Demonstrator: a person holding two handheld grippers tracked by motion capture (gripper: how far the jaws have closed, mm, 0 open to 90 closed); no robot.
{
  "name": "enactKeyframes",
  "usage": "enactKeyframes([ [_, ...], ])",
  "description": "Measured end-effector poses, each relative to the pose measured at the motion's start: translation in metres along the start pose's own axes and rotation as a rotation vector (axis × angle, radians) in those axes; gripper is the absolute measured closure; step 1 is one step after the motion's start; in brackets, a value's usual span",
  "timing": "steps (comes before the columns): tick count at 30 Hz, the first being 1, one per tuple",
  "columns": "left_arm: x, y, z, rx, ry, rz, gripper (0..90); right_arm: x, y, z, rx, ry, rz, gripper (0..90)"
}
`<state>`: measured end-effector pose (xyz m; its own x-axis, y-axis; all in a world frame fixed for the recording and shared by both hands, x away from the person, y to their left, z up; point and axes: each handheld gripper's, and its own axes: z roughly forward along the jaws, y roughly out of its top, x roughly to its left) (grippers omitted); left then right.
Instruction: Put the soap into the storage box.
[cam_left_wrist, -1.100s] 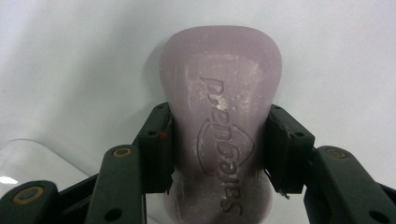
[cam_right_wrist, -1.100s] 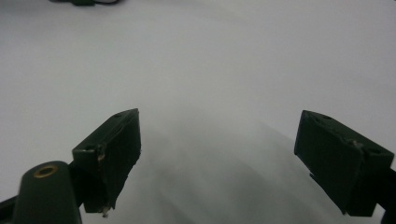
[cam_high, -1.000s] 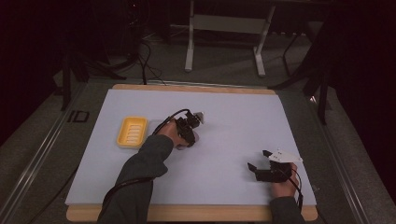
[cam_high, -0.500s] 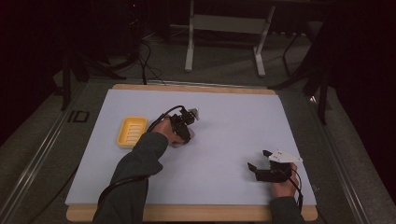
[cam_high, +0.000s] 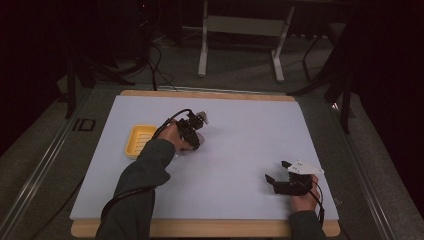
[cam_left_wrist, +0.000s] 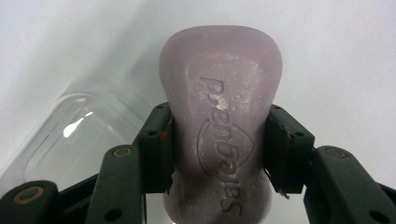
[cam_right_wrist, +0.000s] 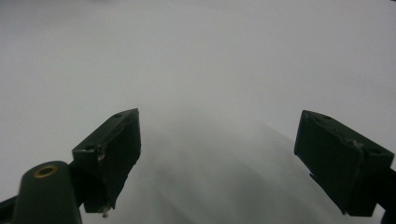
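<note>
The tabletop (cam_high: 240, 150), covered by a pale sheet with a wooden edge showing at its near and far sides, carries everything here. A yellow tray (cam_high: 138, 139) lies toward its left. A clear plastic lid (cam_left_wrist: 79, 135) lies on the sheet just beside the left tool (cam_high: 192, 137), near the tray's right side. The left tool (cam_left_wrist: 217, 149) has its two black jaws pressed against the waist of a lilac soap bar (cam_left_wrist: 222, 116) with embossed lettering, held above the sheet. The right tool (cam_high: 280, 177), near the tabletop's right front corner, has its jaws spread wide with nothing between them (cam_right_wrist: 219, 154).
</note>
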<state>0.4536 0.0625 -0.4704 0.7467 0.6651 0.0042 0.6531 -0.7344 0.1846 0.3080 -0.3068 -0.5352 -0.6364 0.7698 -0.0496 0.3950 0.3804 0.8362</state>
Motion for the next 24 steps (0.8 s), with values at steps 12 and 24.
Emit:
enactKeyframes([
  [12,0.011,-0.009,-0.007,-0.007,0.002,-0.051,50.1,0.000,0.000,0.000,0.000,0.000,0.000,14.3],
  [24,0.021,-0.016,-0.016,-0.019,0.011,-0.099,50.1,0.000,0.000,0.000,-0.001,0.000,0.002,14.3],
])
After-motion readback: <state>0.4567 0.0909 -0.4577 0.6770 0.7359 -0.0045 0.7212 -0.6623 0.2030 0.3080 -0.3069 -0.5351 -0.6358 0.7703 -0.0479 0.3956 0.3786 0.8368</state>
